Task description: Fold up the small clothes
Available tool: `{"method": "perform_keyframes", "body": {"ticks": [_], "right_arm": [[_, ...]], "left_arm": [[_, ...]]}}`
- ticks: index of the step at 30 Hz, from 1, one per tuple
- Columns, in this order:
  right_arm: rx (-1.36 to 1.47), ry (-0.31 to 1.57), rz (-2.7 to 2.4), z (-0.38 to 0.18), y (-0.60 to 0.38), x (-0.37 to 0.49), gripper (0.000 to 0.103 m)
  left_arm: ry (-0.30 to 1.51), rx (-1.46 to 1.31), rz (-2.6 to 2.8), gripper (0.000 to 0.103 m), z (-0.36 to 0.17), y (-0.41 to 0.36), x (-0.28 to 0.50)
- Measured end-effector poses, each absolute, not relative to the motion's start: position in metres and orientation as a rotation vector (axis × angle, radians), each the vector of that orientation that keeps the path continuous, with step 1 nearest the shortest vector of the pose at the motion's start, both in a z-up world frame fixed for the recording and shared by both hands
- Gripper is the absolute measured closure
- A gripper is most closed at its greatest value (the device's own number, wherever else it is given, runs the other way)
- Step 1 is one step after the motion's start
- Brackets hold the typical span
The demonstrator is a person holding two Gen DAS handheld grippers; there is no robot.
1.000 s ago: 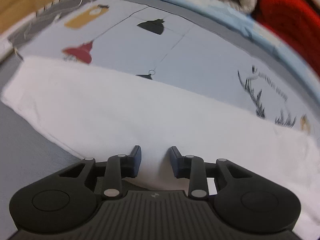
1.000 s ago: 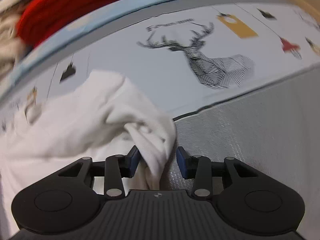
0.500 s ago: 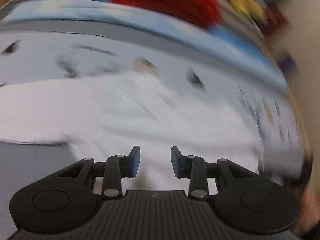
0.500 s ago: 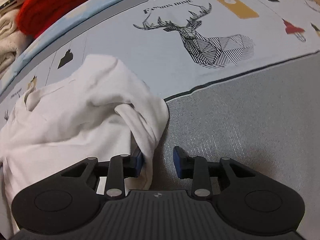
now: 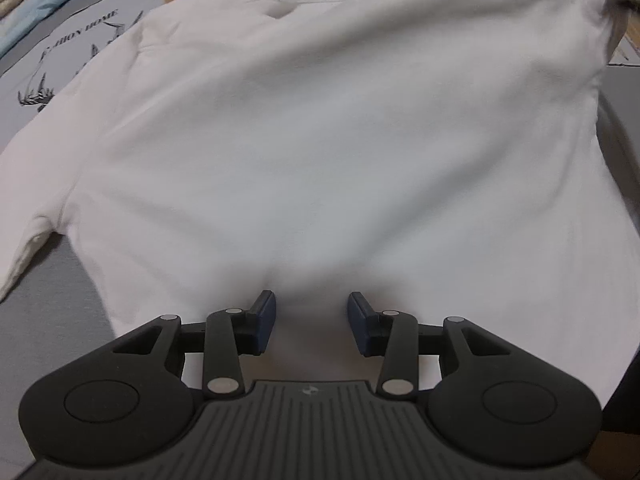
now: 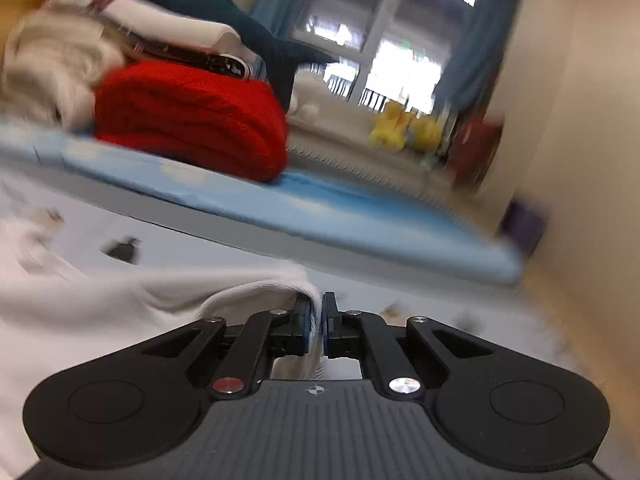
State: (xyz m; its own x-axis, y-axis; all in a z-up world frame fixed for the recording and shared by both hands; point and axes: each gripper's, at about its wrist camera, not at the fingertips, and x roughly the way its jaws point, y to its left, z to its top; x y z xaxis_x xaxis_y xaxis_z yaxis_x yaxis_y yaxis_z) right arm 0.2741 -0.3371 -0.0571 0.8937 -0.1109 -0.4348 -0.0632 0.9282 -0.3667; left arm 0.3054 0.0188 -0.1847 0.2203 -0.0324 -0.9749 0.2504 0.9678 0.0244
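Note:
A small white long-sleeved shirt [image 5: 320, 140] lies spread on a printed grey-blue sheet [image 5: 60, 48], collar far from me, one sleeve trailing to the left. My left gripper [image 5: 311, 312] is open, its jaws over the shirt's near hem. In the right wrist view the same white shirt [image 6: 100, 300] lies to the left, and my right gripper [image 6: 316, 312] is shut on a fold of it, lifted and tilted toward the room.
A folded red knit [image 6: 192, 120] and a pale fluffy pile [image 6: 48, 68] sit on a light blue mat [image 6: 320, 208] at the far side. Bare grey surface [image 5: 48, 300] lies by the shirt's near left. A window and yellow toys are blurred behind.
My right gripper closed on the shirt's edge and swung up to face the room. My left gripper swung around over the shirt, still open, and now sits at its hem.

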Motion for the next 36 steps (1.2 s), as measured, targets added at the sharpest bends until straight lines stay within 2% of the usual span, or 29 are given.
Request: {"method": "perform_keyframes", "body": {"ticks": [2, 6, 11, 14, 16, 20, 23, 25, 26, 27, 29, 31, 34, 36], "right_arm": [[-0.448, 0.594, -0.064, -0.081, -0.345, 0.285, 0.094], [-0.434, 0.720, -0.189, -0.102, -0.387, 0.297, 0.067], [0.024, 0.716, -0.073, -0.082, -0.422, 0.287, 0.067], [0.273, 0.732, -0.007, -0.076, -0.433, 0.280, 0.062], [0.366, 0.830, -0.009, -0.085, -0.434, 0.278, 0.061], [0.378, 1.067, -0.112, -0.120, -0.420, 0.279, 0.060], [0.545, 1.059, -0.020, -0.133, -0.415, 0.283, 0.062], [0.583, 1.029, -0.011, -0.138, -0.410, 0.288, 0.062], [0.568, 1.049, -0.002, -0.144, -0.404, 0.293, 0.065], [0.538, 1.070, 0.001, -0.149, -0.399, 0.295, 0.084], [0.461, 1.072, 0.014, -0.144, -0.393, 0.298, 0.095], [0.353, 1.013, 0.017, -0.122, -0.397, 0.299, 0.098], [-0.078, 0.765, -0.160, -0.076, -0.403, 0.290, 0.098], [-0.324, 0.647, -0.313, -0.070, -0.410, 0.285, 0.097]], "left_arm": [[1.337, 0.205, -0.201, 0.057, -0.188, 0.021, 0.305], [1.330, 0.207, -0.210, 0.057, -0.191, 0.023, 0.302], [1.326, 0.238, -0.210, 0.057, -0.193, 0.019, 0.303], [1.329, 0.235, -0.211, 0.057, -0.189, 0.010, 0.295], [1.329, 0.238, -0.211, 0.057, -0.187, 0.012, 0.295], [1.325, 0.248, -0.208, 0.057, -0.177, 0.011, 0.294], [1.325, 0.246, -0.206, 0.057, -0.176, 0.010, 0.295], [1.324, 0.245, -0.204, 0.057, -0.176, 0.010, 0.295], [1.324, 0.247, -0.203, 0.057, -0.177, 0.010, 0.295], [1.324, 0.248, -0.204, 0.057, -0.177, 0.010, 0.295], [1.327, 0.241, -0.206, 0.057, -0.176, 0.011, 0.297], [1.331, 0.234, -0.209, 0.057, -0.176, 0.012, 0.298], [1.329, 0.241, -0.213, 0.057, -0.176, 0.012, 0.298], [1.329, 0.241, -0.216, 0.057, -0.175, 0.012, 0.299]]}}
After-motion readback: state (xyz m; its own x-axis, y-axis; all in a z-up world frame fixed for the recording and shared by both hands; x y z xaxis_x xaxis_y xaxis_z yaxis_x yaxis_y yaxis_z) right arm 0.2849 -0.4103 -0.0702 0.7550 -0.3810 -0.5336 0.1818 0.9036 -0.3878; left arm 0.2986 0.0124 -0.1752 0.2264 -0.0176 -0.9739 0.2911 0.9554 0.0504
